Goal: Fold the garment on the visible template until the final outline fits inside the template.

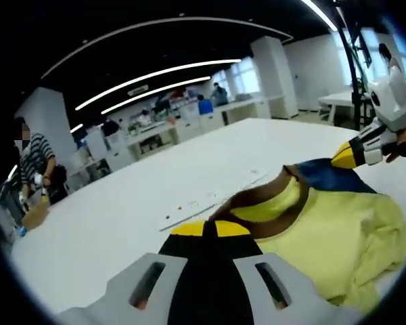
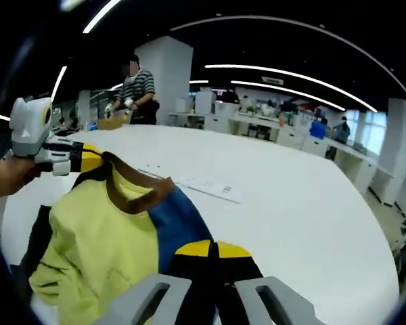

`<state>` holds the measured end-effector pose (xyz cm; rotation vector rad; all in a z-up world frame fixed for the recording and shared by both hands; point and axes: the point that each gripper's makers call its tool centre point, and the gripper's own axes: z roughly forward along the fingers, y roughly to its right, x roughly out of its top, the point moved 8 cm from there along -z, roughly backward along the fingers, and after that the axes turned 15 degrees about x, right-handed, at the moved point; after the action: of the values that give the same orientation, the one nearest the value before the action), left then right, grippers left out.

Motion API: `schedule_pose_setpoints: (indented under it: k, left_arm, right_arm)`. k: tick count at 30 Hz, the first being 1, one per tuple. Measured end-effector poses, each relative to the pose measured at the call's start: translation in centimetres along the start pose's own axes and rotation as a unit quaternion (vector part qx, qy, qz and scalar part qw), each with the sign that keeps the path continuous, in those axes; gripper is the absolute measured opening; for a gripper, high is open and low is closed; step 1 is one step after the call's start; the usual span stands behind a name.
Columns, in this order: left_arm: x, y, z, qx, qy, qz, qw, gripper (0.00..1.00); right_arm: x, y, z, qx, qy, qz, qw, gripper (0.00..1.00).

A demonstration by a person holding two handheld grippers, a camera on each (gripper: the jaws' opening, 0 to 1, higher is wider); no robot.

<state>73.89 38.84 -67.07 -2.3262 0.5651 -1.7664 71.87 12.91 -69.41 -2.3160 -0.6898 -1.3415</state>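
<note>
**Both grippers clamped at the neckline, garment lifted for laying out**

Nearest the lens in the left gripper view: yellow-tipped jaws of the left gripper [image 1: 212, 229], closed together on the brown collar edge of the garment [image 1: 325, 230]. Same picture in the right gripper view: right gripper [image 2: 212, 249] with jaws pressed shut on the blue shoulder panel beside the collar. Each gripper also seen from the other's camera, pinching cloth at the far side of the neckline: right gripper at [image 1: 355, 154], left gripper at [image 2: 81, 157].

Garment: yellow body, brown collar, blue shoulder, dark sleeve; hanging bunched and wrinkled between the two grips, lower part slumped on the white table [image 1: 122, 217]. Beyond the collar, flat on the table: a thin pale strip with small marks [image 2: 203, 184]. Cannot tell whether that belongs to the template; no clear template outline visible around the garment.

Step in hand, by judgement: early, holding the shoulders to spread the garment, no fold made yet. Next move likely calls for drawing the shoulders apart to take out slack, then lowering flat and square over the template before any folding. Risk: cloth landing creased or askew.
</note>
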Motion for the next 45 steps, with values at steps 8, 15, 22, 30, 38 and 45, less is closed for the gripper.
schedule_pose_setpoints:
  k: [8, 15, 22, 30, 38, 45]
  left_arm:
    - [-1.9, -0.1, 0.3, -0.002, -0.044, -0.001, 0.999, 0.05]
    - [-1.5, -1.3, -0.6, 0.001, -0.024, 0.0, 0.9997, 0.26]
    - [-0.8, -1.6, -2.4, -0.014, -0.005, -0.013, 0.9998, 0.45]
    - [-0.5, -1.5, -4.7, -0.039, 0.014, -0.021, 0.9989, 0.62]
    - [-1.1, -0.9, -7.7, -0.08, 0.016, -0.029, 0.9962, 0.74]
    - [-2.1, -0.6, -10.4, -0.106, 0.009, -0.024, 0.994, 0.78]
  right_arm:
    - [-1.1, 0.7, 0.5, 0.002, -0.008, 0.061, 0.9981, 0.0]
    - [-1.1, 0.8, 0.0, 0.014, -0.019, 0.068, 0.9974, 0.2]
    - [-0.7, -0.1, -1.0, 0.062, -0.032, 0.07, 0.9951, 0.49]
    - [-0.3, -1.4, -2.9, 0.127, -0.046, 0.058, 0.9892, 0.74]
    - [-0.1, -2.7, -5.0, 0.159, -0.047, 0.059, 0.9845, 0.8]
    - [-0.6, -3.7, -7.4, 0.175, -0.049, 0.057, 0.9817, 0.8]
